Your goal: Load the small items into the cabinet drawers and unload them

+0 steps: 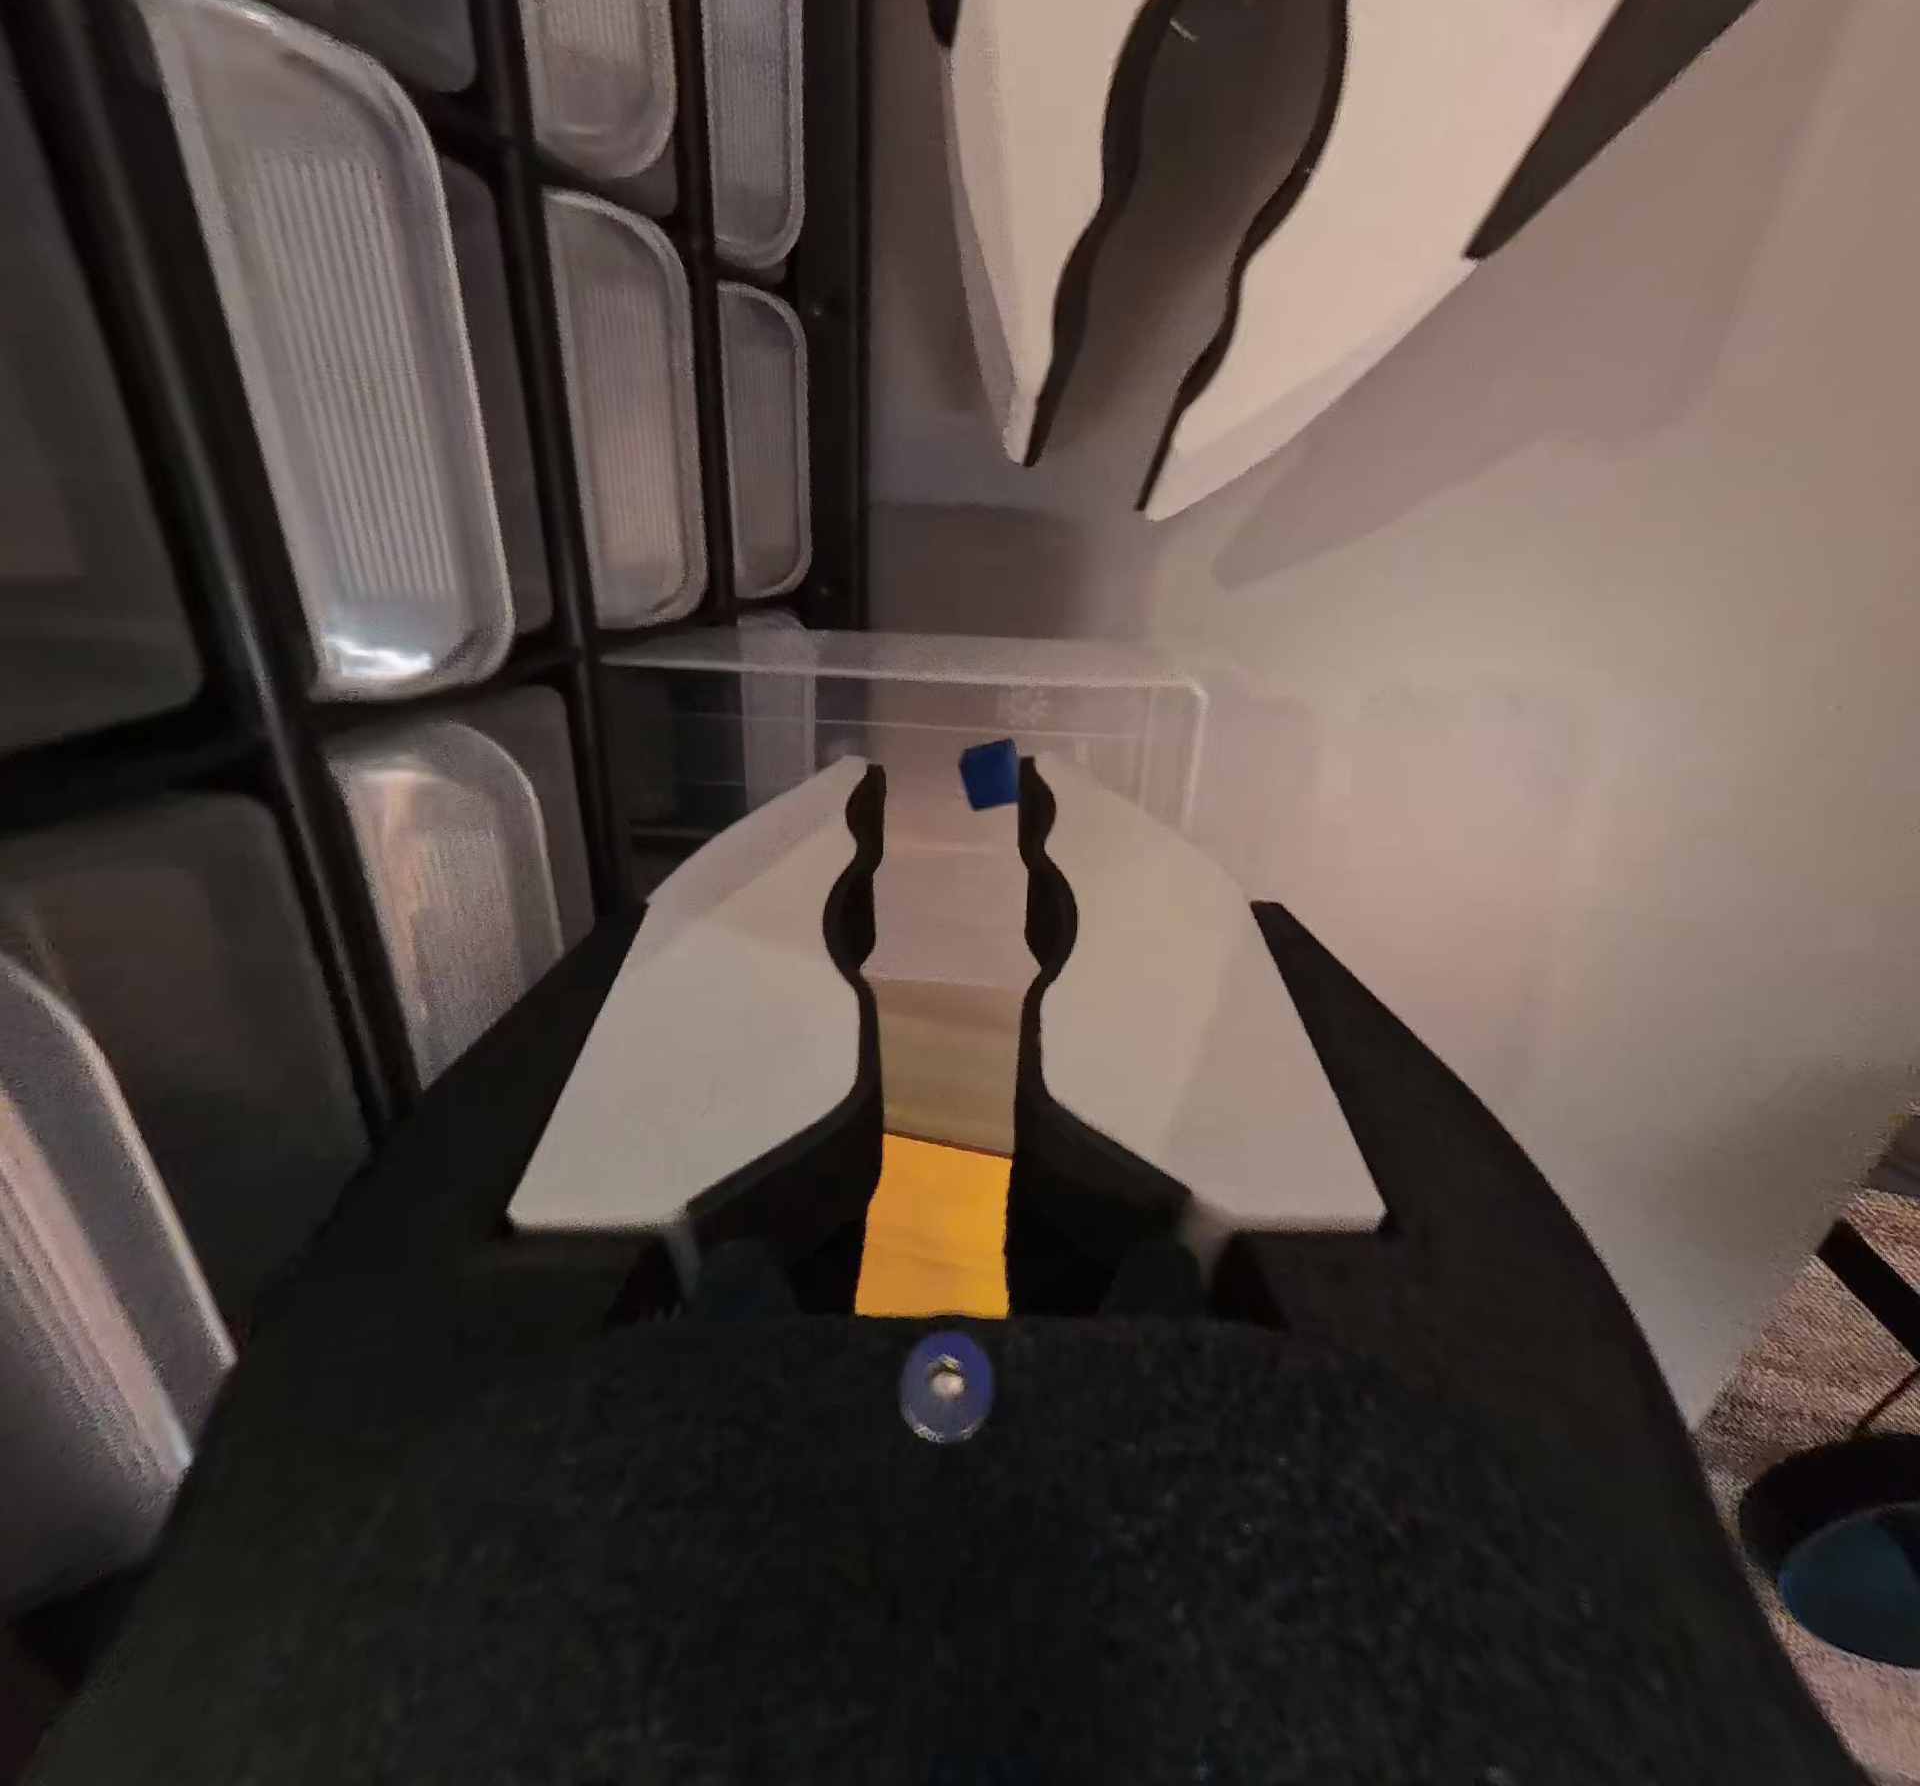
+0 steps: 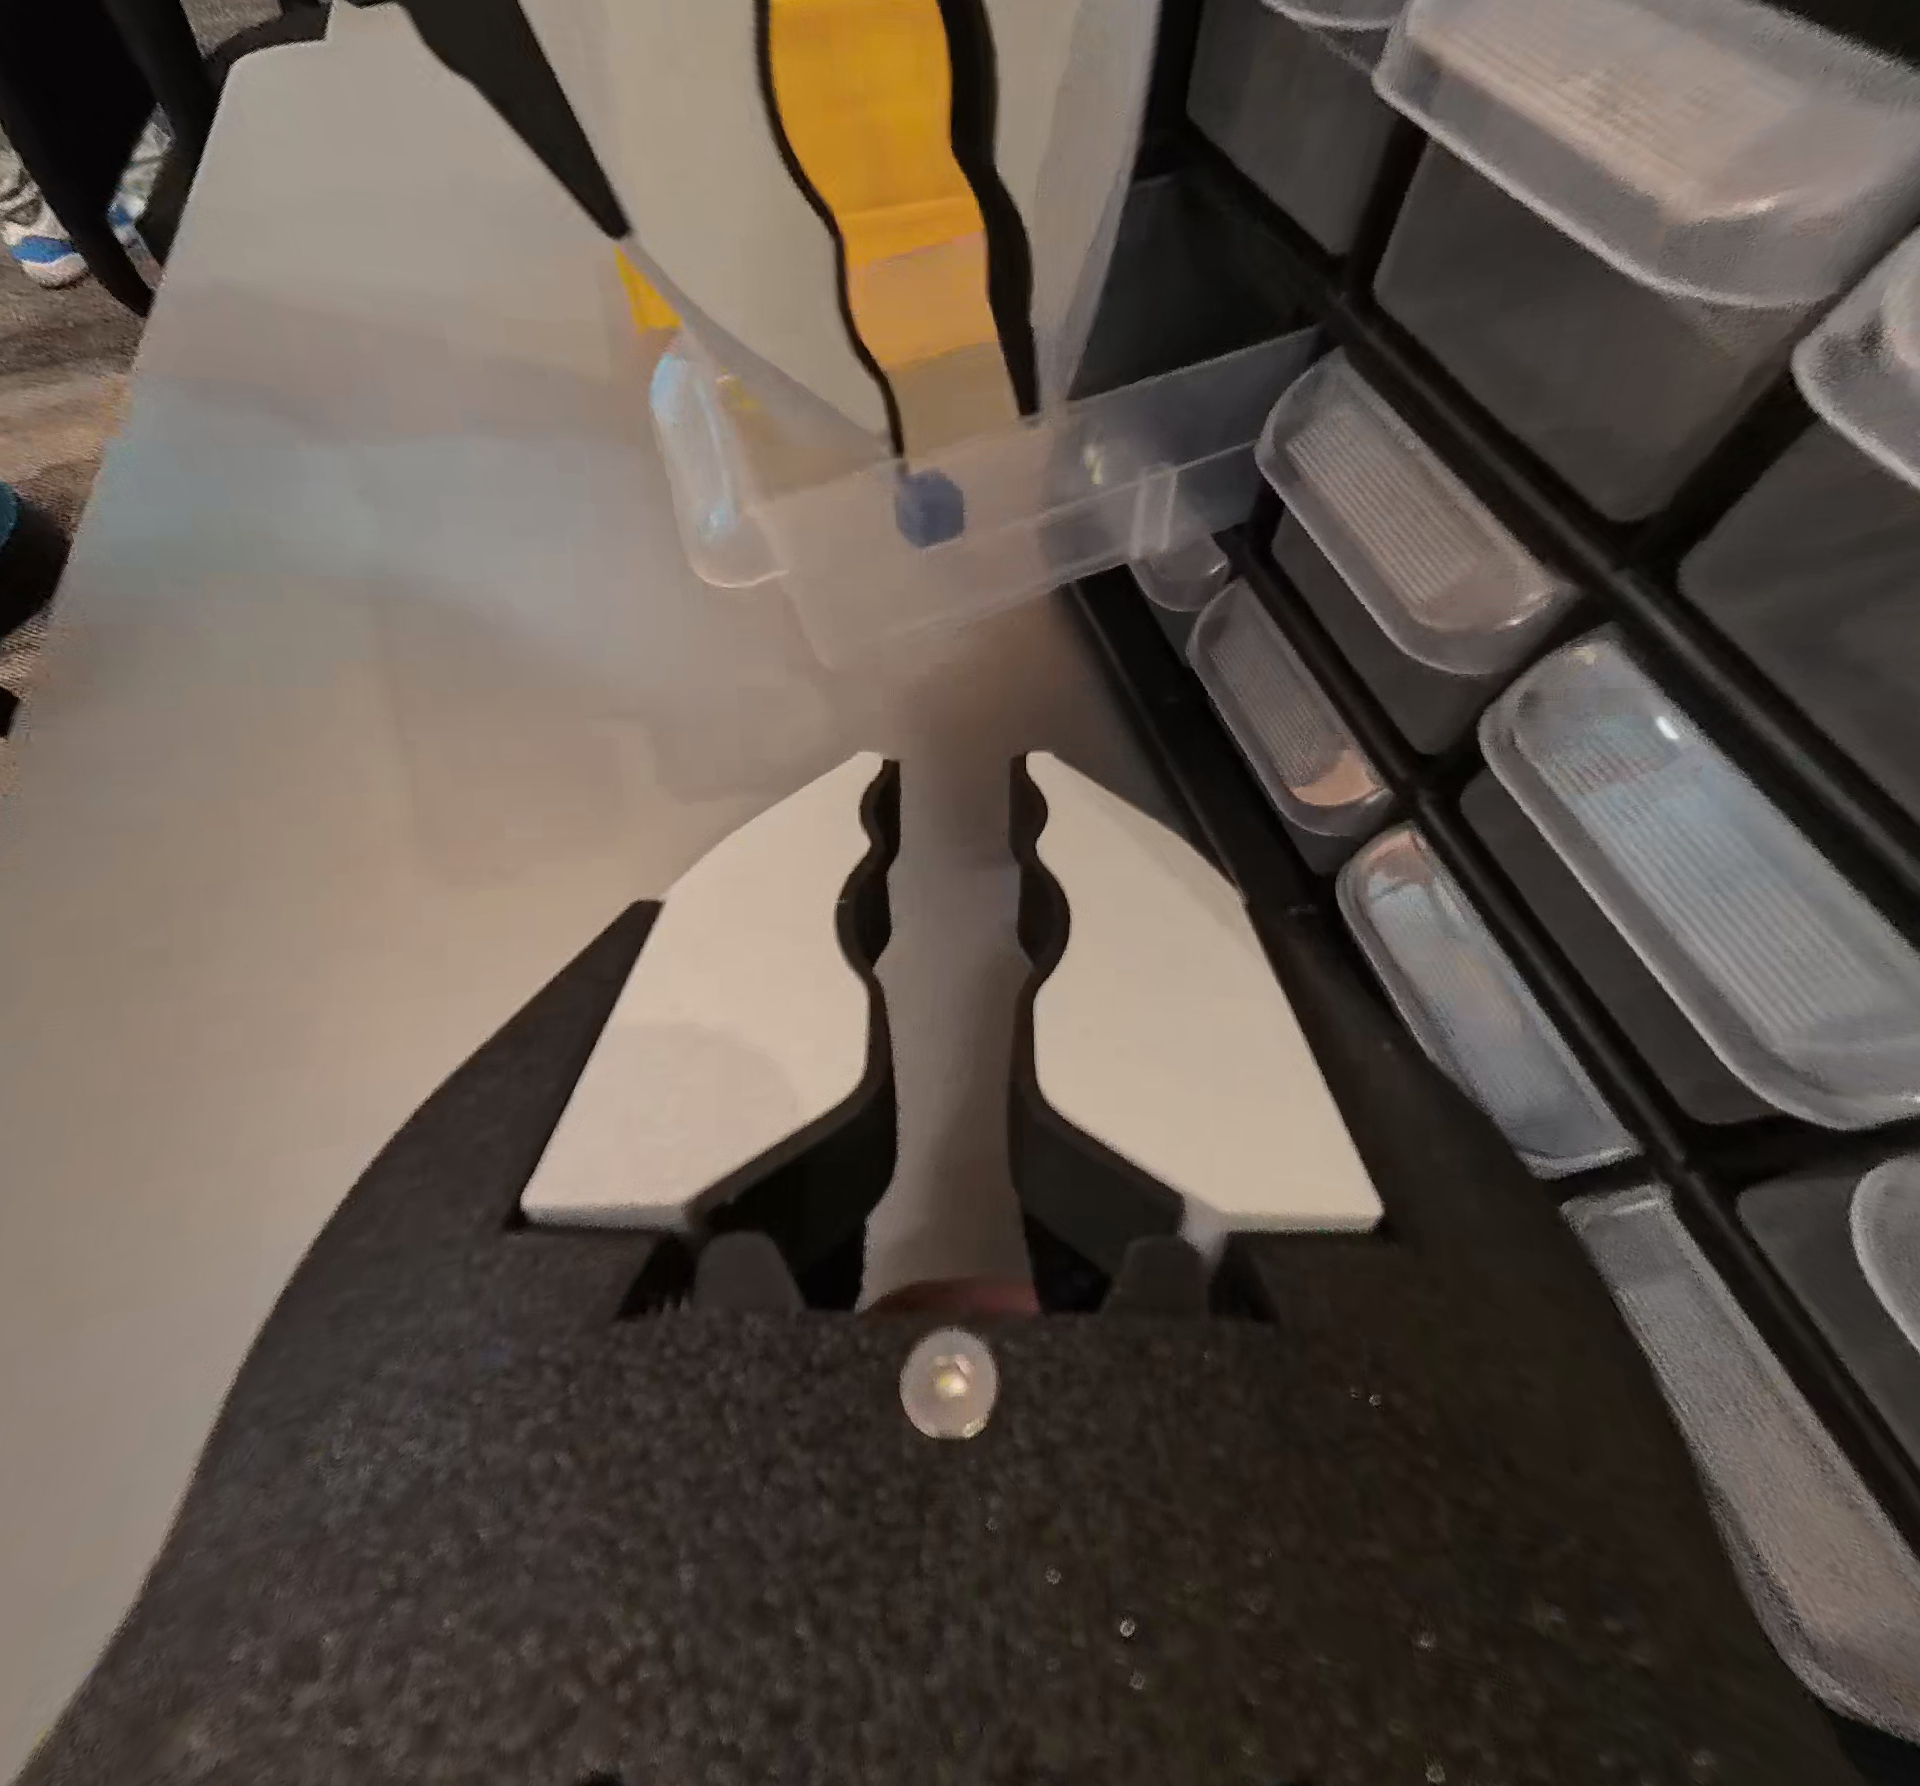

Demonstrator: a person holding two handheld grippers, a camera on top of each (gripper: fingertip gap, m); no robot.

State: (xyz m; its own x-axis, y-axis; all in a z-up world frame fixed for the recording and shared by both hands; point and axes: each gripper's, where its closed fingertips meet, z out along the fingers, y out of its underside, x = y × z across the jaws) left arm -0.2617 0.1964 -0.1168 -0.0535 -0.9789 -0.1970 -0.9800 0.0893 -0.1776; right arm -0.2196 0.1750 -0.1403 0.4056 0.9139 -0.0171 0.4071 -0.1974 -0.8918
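A small blue cube (image 1: 982,775) lies inside a clear drawer (image 1: 1091,697) pulled out of the black cabinet (image 1: 561,593). My left gripper (image 1: 948,770) is open, with its tips right over the cube and not clamped on it. In the right wrist view the left gripper (image 2: 961,432) reaches down from above into the same drawer (image 2: 1039,531), with the cube (image 2: 928,508) just under its tips. My right gripper (image 2: 951,780) is open and empty, hovering over the white table a short way in front of the drawer. It also shows in the left wrist view (image 1: 1091,479).
The cabinet (image 2: 1351,323) holds several shut translucent drawers (image 2: 1704,863) in rows. A yellow bin (image 2: 862,74) stands behind the left gripper. The white table (image 2: 312,593) ends at carpet. A person's shoes (image 2: 42,250) stand at its far edge. A dark round object (image 1: 1839,1560) lies on the floor. About 6 centimetres separates my left fingertips from my right.
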